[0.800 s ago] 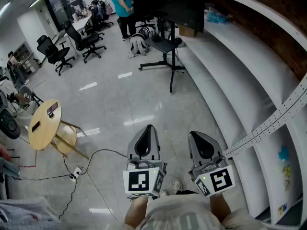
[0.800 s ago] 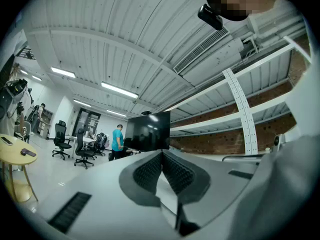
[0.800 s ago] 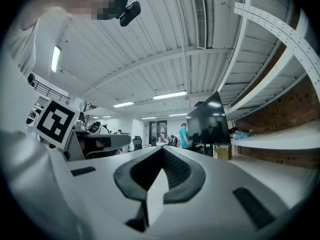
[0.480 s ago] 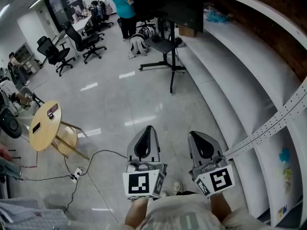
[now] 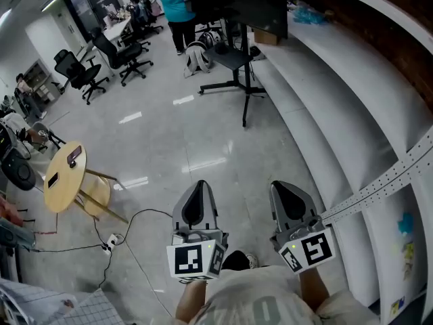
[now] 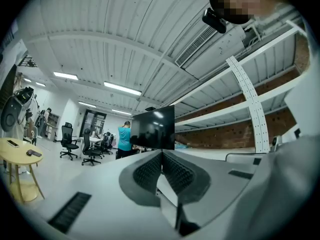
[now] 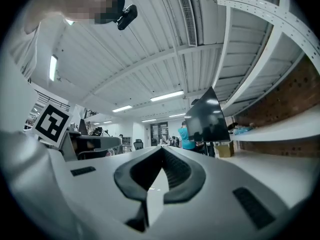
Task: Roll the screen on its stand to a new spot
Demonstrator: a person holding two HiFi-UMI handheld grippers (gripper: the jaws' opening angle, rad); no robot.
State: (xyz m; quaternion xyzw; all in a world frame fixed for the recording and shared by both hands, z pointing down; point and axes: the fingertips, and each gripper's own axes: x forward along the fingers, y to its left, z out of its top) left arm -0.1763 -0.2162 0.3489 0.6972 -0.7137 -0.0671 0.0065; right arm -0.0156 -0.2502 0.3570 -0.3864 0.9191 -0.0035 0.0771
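Office floor (image 5: 169, 147), pale and glossy; white tiered ledges (image 5: 325, 93) run along the right. Screen (image 5: 237, 5) on its stand (image 5: 237, 66) sits well ahead, at the head view's top edge, beside the lowest ledge.

Since the earlier frames, both grippers sit a little lower in view. A shoe (image 5: 237, 259) now shows between them, and the stand has slid upward. Reads as a step taken: approach only, no contact yet.

Left gripper (image 5: 198, 183) and right gripper (image 5: 279, 185): jaws pressed together, nothing between.

Screen's dark face is turned toward the person. Panel's long side is level, post upright.
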